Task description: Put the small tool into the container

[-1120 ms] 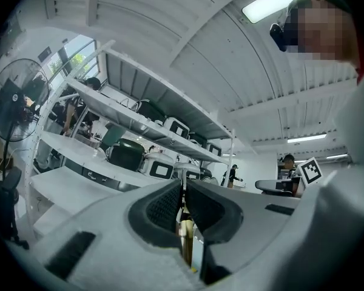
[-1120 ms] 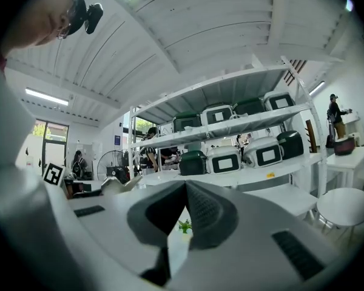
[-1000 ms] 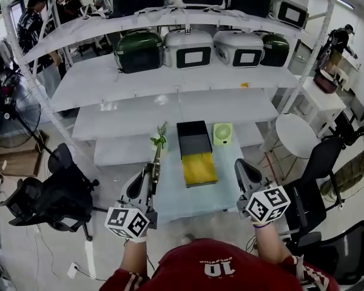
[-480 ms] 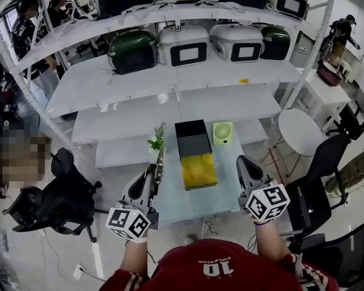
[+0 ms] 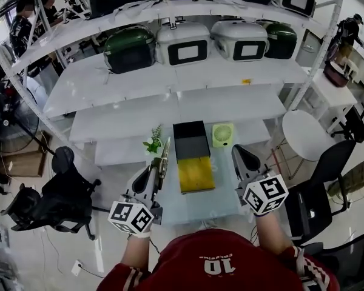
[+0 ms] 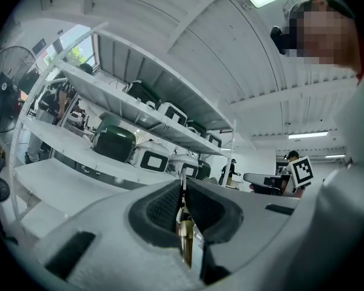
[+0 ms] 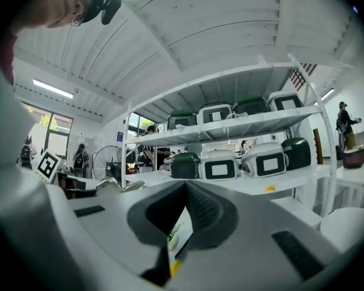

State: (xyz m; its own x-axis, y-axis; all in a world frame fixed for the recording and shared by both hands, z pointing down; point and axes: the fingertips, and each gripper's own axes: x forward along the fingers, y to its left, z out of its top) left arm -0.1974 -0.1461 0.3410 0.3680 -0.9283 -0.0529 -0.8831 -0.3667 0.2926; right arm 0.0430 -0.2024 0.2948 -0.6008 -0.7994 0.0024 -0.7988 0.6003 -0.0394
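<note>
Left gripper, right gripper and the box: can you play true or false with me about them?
1. The left gripper is shut on the small tool. True.
2. The small tool is inside the container. False: the left gripper holds it, left of the container.
3. The right gripper holds a green fan. False: it is shut and empty; the fan stands beside the container.
4. A small plant stands left of the container. True.
</note>
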